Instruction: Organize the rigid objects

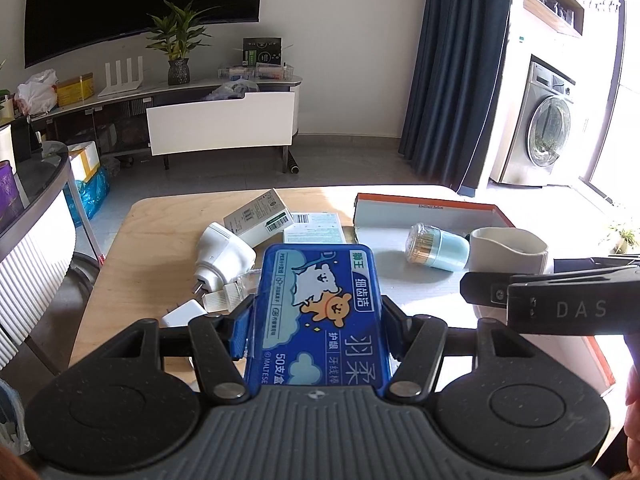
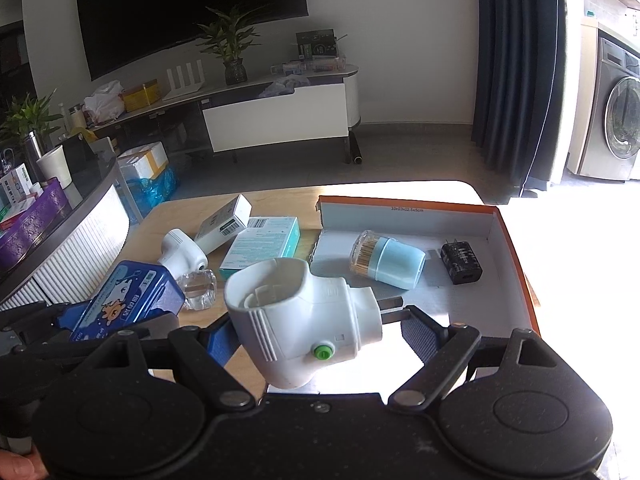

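- Two items are up off the wooden table [image 2: 276, 204] at once: the left gripper [image 1: 316, 320] has its fingers clamped on the sides of a blue floss-pick box [image 1: 320, 312], and the right gripper [image 2: 316, 320] has its fingers clamped on a white plug-in device [image 2: 300, 316], prongs pointing right.
- Both likely belong in the orange-rimmed cardboard tray [image 2: 516, 264] ahead and to the right; a good placement carries each one over the near wall and sets it flat on bare floor.
- The tray already holds a light-blue toothpick jar [image 2: 386, 260] lying on its side and a black charger [image 2: 461, 262], so the free space lies near the front and left of them.
- The two grippers sit close together; moving one at a time would avoid a knock.
- On the table outside the tray: another white plug-in device [image 1: 222, 254], a white carton [image 1: 260, 218], a teal carton [image 2: 264, 246], a clear bottle [image 2: 198, 290].
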### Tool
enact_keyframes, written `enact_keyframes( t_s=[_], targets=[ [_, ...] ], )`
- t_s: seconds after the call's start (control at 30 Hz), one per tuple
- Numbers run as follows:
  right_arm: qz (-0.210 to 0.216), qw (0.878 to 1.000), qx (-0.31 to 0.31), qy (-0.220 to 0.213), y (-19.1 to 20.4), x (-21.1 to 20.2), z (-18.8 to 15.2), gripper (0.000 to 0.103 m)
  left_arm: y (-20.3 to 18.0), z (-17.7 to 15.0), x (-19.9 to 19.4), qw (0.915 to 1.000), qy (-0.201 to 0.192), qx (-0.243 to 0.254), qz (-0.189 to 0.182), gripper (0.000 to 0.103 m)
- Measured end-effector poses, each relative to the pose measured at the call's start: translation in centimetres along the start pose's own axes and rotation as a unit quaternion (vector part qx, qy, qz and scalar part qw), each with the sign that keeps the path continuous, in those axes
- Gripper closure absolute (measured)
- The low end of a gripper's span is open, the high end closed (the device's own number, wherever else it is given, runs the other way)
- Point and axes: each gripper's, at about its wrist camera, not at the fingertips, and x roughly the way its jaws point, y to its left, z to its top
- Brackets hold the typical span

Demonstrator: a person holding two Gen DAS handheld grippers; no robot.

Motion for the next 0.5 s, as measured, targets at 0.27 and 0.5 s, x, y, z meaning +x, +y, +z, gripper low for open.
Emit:
enact_keyframes(
  t_s=[0.27, 0.5],
  targets=[
    [-0.008, 1.000, 0.008, -0.002, -0.8, -0.3, 0.0, 0.003, -0.8, 0.0, 0.3, 0.9999, 0.002, 0.009, -0.008, 0.040],
    [-0.016, 1.000, 0.015, -0.003, -1.7, -0.4, 0.0, 0.003, -1.6, 0.1, 0.7, 0.9998, 0.005, 0.015, -0.015, 0.040]
  ],
)
